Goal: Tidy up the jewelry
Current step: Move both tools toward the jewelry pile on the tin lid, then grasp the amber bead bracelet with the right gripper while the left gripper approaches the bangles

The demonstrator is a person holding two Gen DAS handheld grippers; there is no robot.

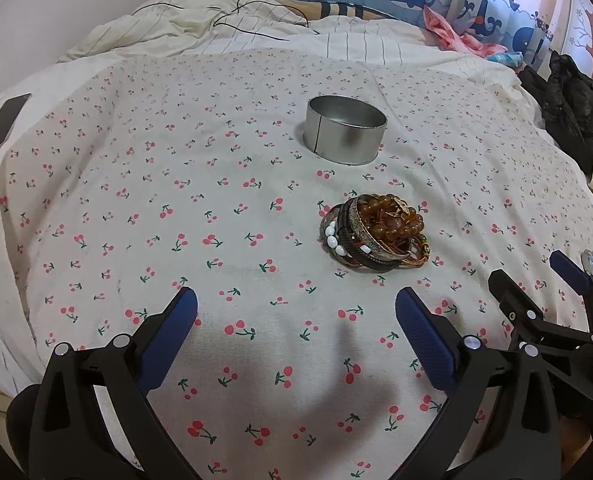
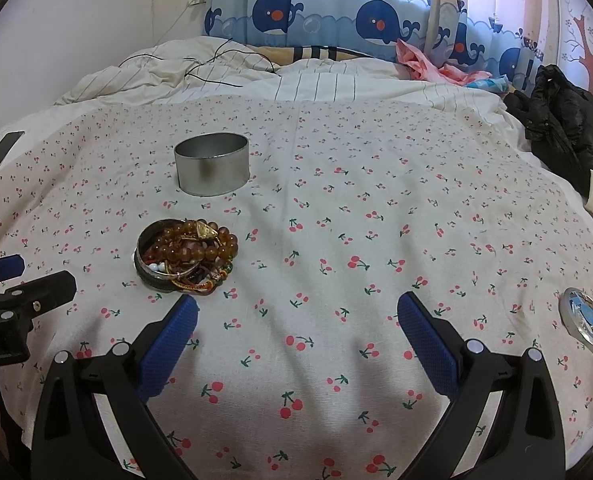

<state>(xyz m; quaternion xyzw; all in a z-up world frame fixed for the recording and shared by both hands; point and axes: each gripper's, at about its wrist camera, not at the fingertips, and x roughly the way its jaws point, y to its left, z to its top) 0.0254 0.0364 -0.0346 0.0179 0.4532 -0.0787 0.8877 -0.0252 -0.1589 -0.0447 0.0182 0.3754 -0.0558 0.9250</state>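
Tangled pile, soft bed: the risks of the first pick

The jewelry pile [image 1: 374, 234] sits on the cherry-print cloth [image 1: 176, 220] spread over the bed, nearer the claws than the open metal tin [image 1: 346, 134], which stands apart from it further back. The heap is bracelets nested together: amber beads [image 2: 200, 246] on top, a wide metal bangle [image 2: 146, 258] around them, white beads and cords underneath

The left claw [image 1: 296, 316] is spread wide and empty, low over the cloth short of the pile. The right claw [image 2: 298, 314] is likewise wide and empty, with the pile off to its left

Likely trouble: because the pieces interlock, closing on one strand may drag the whole cluster up, then shed pieces on the way to the tin. The round beads may roll out of the pads. The bedding gives under pressure, so a low approach could pinch cloth along with jewelry and pull the tin askew. A round lid-like disc [image 2: 584, 320] lies near the right edge, well clear
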